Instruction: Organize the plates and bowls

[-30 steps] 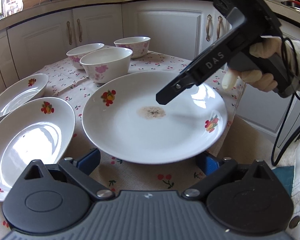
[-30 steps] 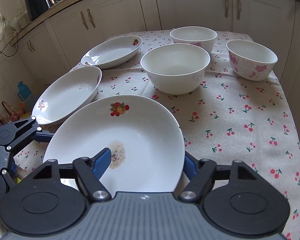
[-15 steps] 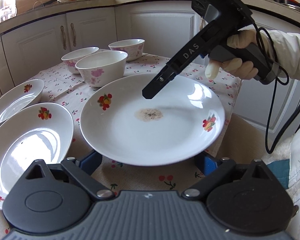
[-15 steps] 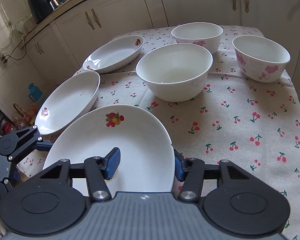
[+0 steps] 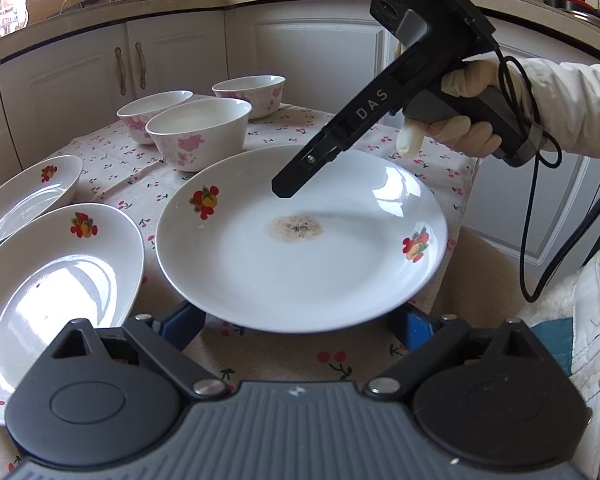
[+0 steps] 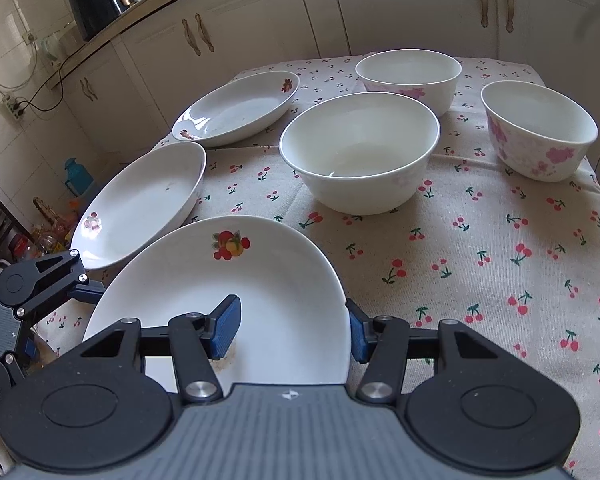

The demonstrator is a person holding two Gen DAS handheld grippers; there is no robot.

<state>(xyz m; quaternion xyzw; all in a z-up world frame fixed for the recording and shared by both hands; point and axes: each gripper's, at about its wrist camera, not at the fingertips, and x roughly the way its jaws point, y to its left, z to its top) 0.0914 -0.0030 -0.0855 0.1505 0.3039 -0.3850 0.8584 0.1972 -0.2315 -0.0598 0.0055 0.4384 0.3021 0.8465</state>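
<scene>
A round white plate (image 5: 300,256) with fruit prints and a brown stain lies at the table's near edge; it also shows in the right wrist view (image 6: 260,280). My left gripper (image 5: 296,326) is open, its blue pads low on either side of the plate's near rim. My right gripper (image 6: 294,330) is open around the plate's right rim, one pad over the plate, one outside it. In the left wrist view the right gripper (image 5: 284,190) hangs above the plate. Two more plates (image 6: 140,204) (image 6: 236,108) and three bowls (image 6: 360,152) (image 6: 410,76) (image 6: 540,128) stand on the table.
The table has a cherry-print cloth (image 6: 480,240). White kitchen cabinets (image 5: 172,64) surround it closely. The right gripper's cable (image 5: 528,240) hangs off the table's right side. The table's edge (image 5: 466,200) lies just beyond the plate.
My right gripper has moved forward and down over the stained plate, and its jaws have narrowed around the rim. The left gripper has held nearly still.
</scene>
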